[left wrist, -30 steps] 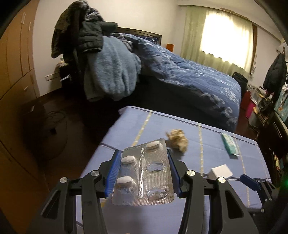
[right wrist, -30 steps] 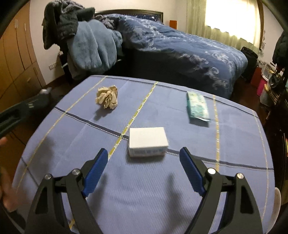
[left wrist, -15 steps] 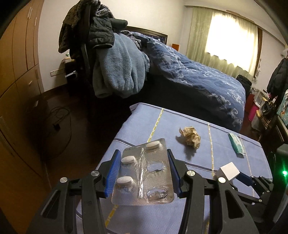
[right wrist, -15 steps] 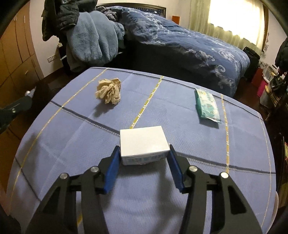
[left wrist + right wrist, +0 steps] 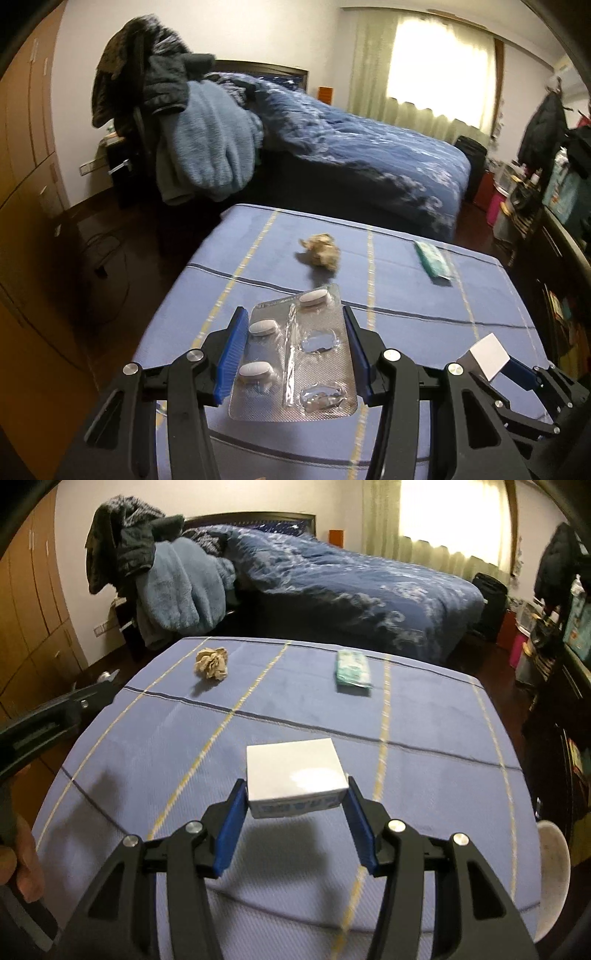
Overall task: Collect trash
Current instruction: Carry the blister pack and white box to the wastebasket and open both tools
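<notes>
My left gripper [image 5: 293, 349] is shut on a silver pill blister pack [image 5: 293, 354] and holds it above the near left part of the blue-clothed table [image 5: 406, 295]. My right gripper [image 5: 293, 816] is shut on a small white box [image 5: 293, 775] and holds it lifted above the table [image 5: 424, 720]; the box also shows in the left wrist view [image 5: 487, 356]. A crumpled brown paper ball [image 5: 211, 663] lies at the far left of the table, and it also shows in the left wrist view [image 5: 323, 253]. A green tissue packet [image 5: 352, 668] lies at the far right.
A bed with a blue quilt [image 5: 351, 579] stands behind the table. A chair piled with clothes [image 5: 162, 579] is at the back left. Wooden cabinets [image 5: 22, 184] line the left wall. A white round object [image 5: 552, 871] sits past the table's right edge.
My right gripper closed on the white box and lifted it off the table. My left gripper, still holding the blister pack, swung back to the right over the table.
</notes>
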The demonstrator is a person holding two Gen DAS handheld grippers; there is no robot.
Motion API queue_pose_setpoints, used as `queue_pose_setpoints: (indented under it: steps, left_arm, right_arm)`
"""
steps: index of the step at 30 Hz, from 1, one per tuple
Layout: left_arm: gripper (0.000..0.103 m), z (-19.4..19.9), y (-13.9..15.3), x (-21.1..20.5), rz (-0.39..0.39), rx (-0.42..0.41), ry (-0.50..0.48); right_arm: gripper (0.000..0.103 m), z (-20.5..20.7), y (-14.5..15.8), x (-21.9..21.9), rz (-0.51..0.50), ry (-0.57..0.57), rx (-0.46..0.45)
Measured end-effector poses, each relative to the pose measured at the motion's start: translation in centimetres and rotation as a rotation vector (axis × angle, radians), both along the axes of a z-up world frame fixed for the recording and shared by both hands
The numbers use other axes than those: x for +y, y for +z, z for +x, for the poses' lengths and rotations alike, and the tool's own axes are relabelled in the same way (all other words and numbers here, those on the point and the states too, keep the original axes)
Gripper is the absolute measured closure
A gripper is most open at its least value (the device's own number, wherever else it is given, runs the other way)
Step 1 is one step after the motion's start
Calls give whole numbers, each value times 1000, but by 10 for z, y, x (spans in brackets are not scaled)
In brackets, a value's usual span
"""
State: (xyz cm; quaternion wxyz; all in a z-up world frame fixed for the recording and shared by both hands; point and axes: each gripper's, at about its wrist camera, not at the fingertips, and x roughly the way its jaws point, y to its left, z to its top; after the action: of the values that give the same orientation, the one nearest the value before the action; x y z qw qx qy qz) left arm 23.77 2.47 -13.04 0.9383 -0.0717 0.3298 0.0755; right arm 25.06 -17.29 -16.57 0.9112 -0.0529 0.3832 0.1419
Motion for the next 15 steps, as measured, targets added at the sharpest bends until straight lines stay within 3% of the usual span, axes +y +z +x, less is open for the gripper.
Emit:
queue_pose_setpoints:
  steps: [15]
  left_arm:
    - [52,-15,20,-93,33,-33,-174]
  right_arm:
    - [50,-68,17,-85,92,-124,-55]
